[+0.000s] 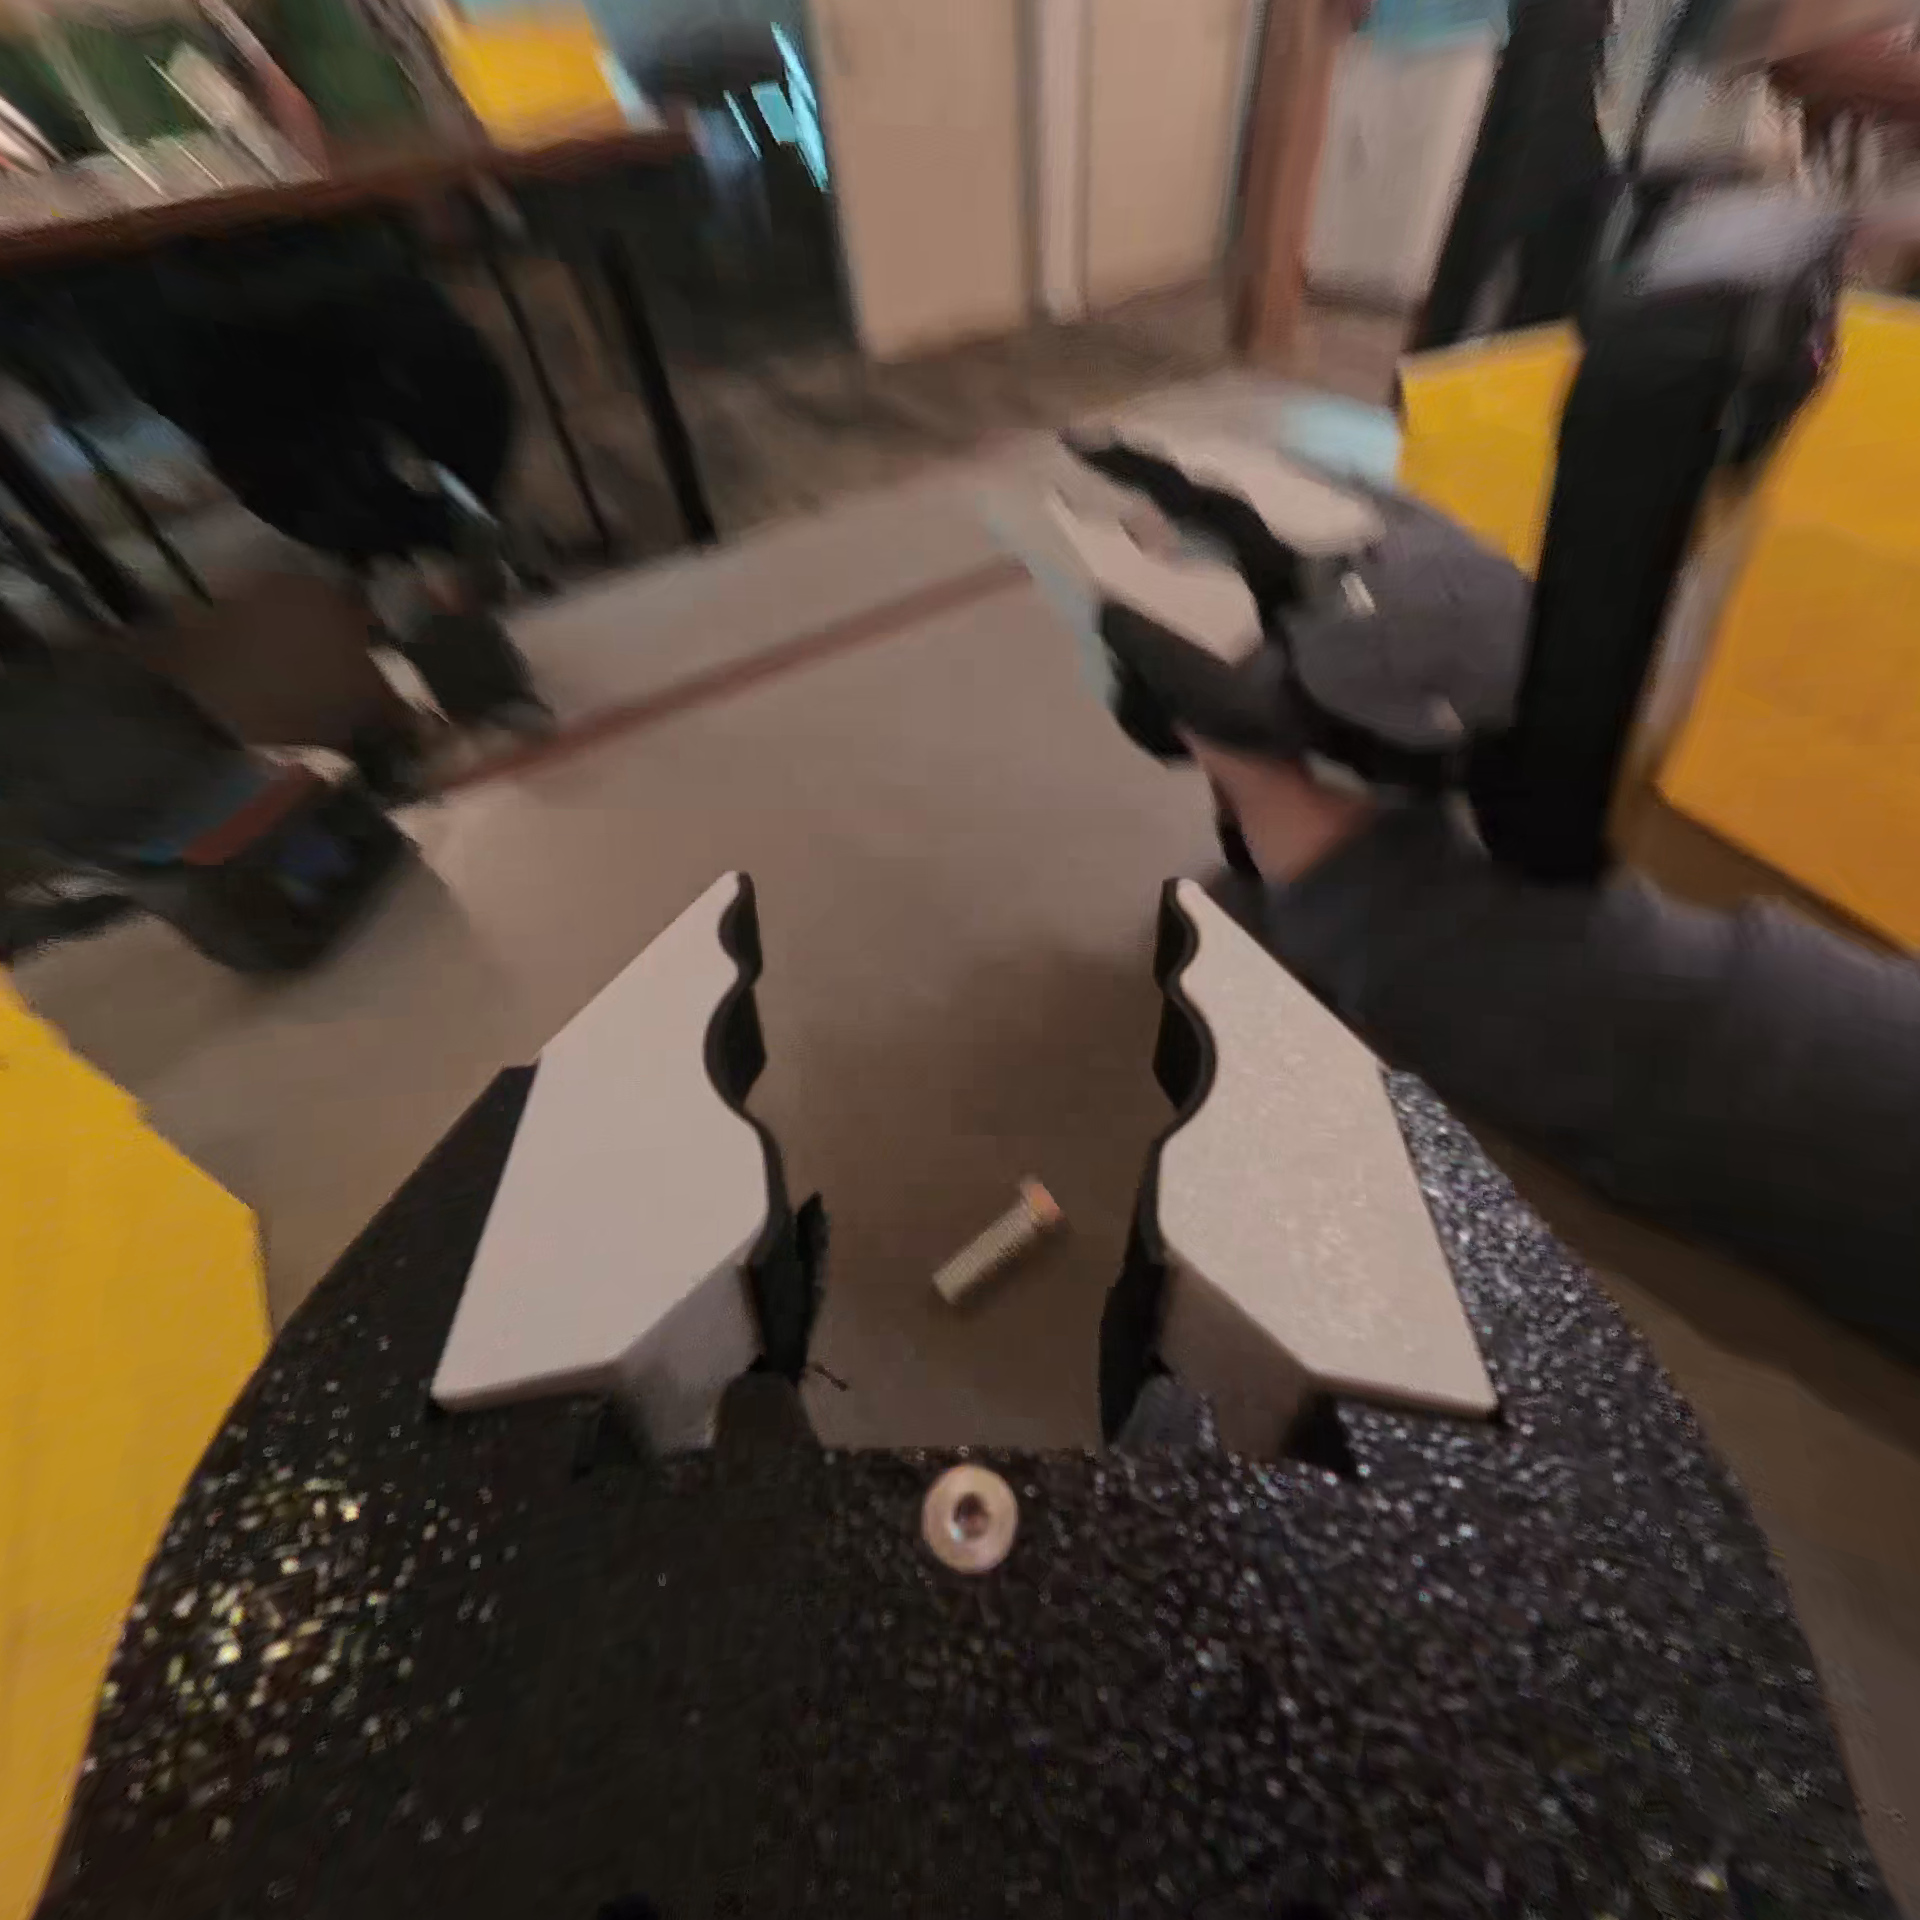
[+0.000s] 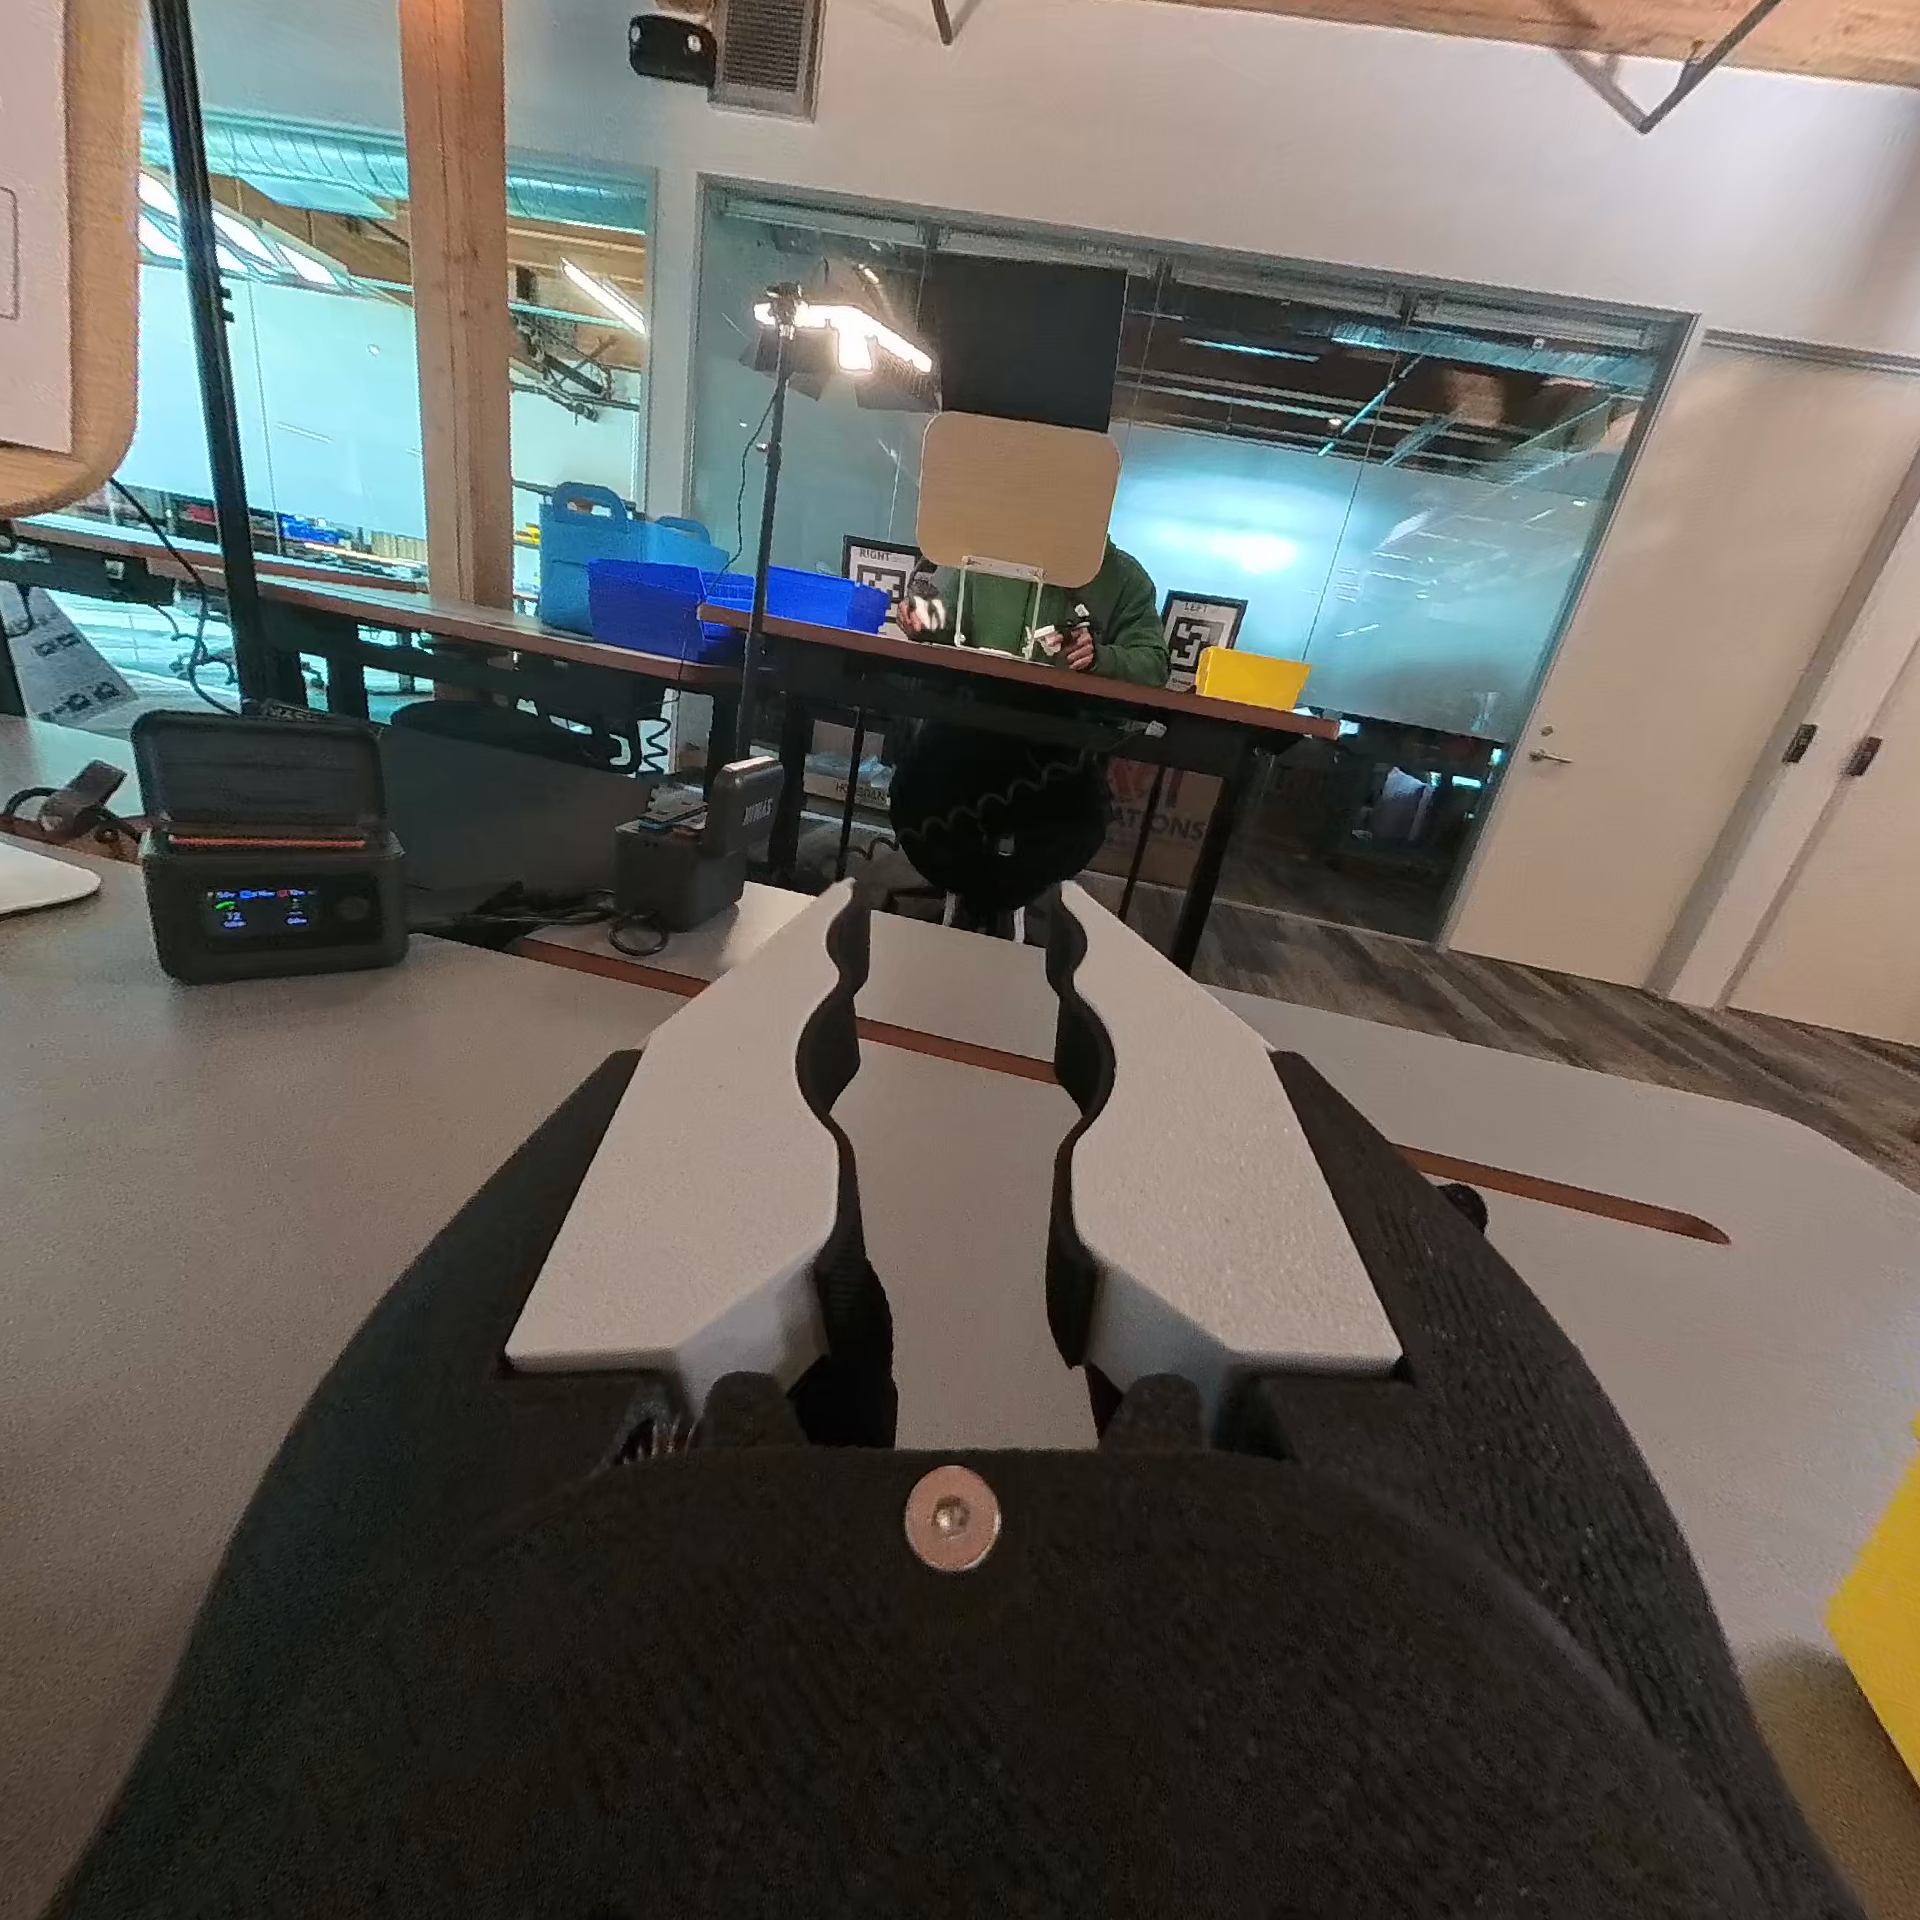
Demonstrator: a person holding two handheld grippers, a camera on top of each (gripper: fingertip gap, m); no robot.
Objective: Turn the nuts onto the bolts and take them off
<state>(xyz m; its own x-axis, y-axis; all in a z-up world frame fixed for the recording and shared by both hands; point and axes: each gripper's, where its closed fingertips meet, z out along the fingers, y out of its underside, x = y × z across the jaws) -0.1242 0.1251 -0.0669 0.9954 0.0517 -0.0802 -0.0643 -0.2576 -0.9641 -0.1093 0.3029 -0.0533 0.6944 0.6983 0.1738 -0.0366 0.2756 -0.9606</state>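
A silver bolt (image 1: 997, 1238) lies on its side on the grey table (image 1: 883, 831), between the bases of my left gripper's fingers and below them. My left gripper (image 1: 956, 894) is open and empty, hovering over the bolt. The left wrist view is motion-blurred. My right gripper (image 2: 956, 899) is open and empty above the grey table (image 2: 260, 1143); it also shows in the left wrist view (image 1: 1174, 582), raised at the right and held by a gloved hand. No nut is visible in either view.
Yellow bins stand at the left (image 1: 94, 1299) and right (image 1: 1787, 623) of the table; a yellow corner shows in the right wrist view (image 2: 1881, 1621). A black post (image 1: 1621, 582) rises at the right. A black power box (image 2: 270, 862) sits far left. A person sits at a far table. Left tips to right tips: about 20 cm.
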